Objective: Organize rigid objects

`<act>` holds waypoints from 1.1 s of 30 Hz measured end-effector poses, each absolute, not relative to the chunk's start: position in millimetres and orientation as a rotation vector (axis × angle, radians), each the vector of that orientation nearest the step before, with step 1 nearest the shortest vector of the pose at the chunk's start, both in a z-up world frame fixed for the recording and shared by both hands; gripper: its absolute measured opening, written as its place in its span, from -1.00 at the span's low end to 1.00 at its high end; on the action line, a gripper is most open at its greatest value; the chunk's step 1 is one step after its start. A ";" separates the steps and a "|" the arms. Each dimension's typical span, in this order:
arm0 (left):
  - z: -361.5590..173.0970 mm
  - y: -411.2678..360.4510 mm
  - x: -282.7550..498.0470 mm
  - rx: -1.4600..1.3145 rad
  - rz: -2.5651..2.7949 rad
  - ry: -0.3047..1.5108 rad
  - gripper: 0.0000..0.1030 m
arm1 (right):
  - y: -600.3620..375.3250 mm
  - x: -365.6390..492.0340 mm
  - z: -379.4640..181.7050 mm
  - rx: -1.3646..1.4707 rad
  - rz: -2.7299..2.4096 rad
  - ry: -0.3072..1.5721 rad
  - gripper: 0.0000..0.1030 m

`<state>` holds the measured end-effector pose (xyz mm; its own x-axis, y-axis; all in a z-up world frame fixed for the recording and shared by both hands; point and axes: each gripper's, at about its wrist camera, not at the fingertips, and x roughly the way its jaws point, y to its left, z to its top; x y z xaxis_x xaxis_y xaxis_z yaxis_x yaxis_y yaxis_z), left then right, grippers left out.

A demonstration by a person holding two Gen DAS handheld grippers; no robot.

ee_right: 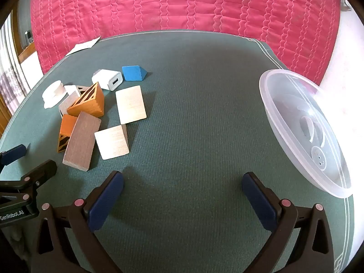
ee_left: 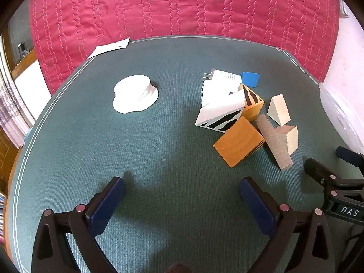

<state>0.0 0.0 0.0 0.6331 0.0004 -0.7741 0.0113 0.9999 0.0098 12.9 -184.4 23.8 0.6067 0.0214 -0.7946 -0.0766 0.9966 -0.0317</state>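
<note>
A heap of wooden blocks lies on the green table mat (ee_left: 170, 141): an orange striped wedge (ee_left: 238, 144), a white zebra-striped block (ee_left: 219, 111), a grey plank (ee_left: 274, 142), two pale wedges (ee_left: 278, 110), a blue block (ee_left: 250, 79) and a white charger (ee_left: 224, 77). A white round cap (ee_left: 135, 93) sits apart to the left. My left gripper (ee_left: 182, 204) is open and empty, short of the heap. My right gripper (ee_right: 182, 202) is open and empty; the grey plank (ee_right: 82, 141), the pale wedges (ee_right: 112, 142) and the charger (ee_right: 109, 79) lie ahead to its left.
A clear plastic container (ee_right: 302, 125) stands at the table's right edge. A white paper (ee_left: 109, 46) lies at the far left corner. A red quilted bed (ee_left: 182, 6) runs behind the table. The other gripper shows at each view's side (ee_left: 329, 182).
</note>
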 end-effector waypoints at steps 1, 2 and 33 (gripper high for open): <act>0.0 0.0 0.0 0.016 -0.006 0.886 1.00 | -184.3 12.9 23.9 -0.063 0.057 0.917 1.00; 0.0 0.0 0.0 0.017 -0.005 0.886 1.00 | -184.4 12.8 24.0 -0.060 0.059 0.916 1.00; -0.1 2.2 3.5 0.028 -0.016 0.902 1.00 | -188.5 13.6 25.9 -0.090 0.126 0.928 1.00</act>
